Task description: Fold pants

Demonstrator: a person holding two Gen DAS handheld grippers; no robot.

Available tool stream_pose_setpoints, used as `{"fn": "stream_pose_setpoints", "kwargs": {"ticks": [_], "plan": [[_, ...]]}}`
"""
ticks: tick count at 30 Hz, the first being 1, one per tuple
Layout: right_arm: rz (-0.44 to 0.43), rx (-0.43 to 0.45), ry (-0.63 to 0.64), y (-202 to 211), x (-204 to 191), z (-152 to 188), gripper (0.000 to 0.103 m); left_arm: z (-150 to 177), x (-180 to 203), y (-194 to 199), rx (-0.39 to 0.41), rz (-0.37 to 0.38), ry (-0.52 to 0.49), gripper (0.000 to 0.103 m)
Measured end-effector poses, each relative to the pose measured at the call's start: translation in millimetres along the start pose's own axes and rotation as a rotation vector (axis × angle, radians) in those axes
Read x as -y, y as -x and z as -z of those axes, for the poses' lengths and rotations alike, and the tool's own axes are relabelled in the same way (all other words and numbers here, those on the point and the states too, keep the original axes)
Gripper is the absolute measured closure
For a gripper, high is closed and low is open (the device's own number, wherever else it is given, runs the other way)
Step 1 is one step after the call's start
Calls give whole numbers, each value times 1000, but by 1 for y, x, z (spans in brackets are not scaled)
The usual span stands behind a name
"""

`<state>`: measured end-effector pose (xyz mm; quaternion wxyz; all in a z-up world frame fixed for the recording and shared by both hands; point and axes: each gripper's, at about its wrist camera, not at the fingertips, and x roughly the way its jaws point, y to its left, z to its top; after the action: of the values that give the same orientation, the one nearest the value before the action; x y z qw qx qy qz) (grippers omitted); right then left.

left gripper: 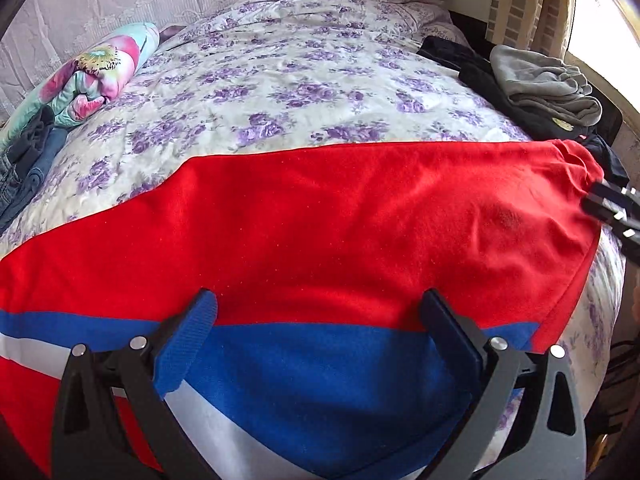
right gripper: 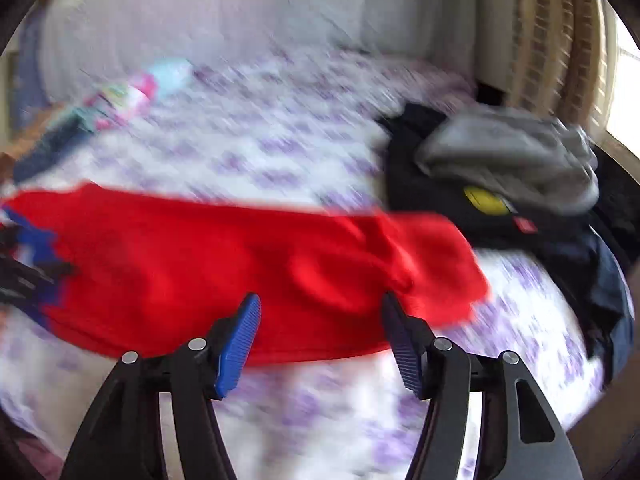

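Red pants (left gripper: 320, 220) with blue and white bands lie spread across the floral bedspread (left gripper: 280, 72), the left gripper (left gripper: 320, 320) spread wide above them, the right gripper (right gripper: 320, 320) parted, empty, over their blurred edge.

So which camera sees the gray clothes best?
The left wrist view: the gray clothes look sharp there, folds clear, lying on dark clothes. The right wrist view shows them bigger but smeared by blur.
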<state>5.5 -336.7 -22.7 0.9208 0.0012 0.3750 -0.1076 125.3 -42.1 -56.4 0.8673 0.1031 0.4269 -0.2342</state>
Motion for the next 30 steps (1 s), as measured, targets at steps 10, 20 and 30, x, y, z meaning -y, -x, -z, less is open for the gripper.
{"fn": "stream_pose_setpoints", "kwargs": {"ticks": [10, 20, 30], "plan": [[-102, 147, -84, 31, 22, -26, 59, -14, 37, 35, 69, 63, -48, 4], [-167, 94, -329, 0, 71, -28, 58, -11, 69, -4, -16, 90, -77, 4], [-424, 184, -273, 51, 2, -6, 46, -13, -5, 54, 91, -125, 51, 4]]}}
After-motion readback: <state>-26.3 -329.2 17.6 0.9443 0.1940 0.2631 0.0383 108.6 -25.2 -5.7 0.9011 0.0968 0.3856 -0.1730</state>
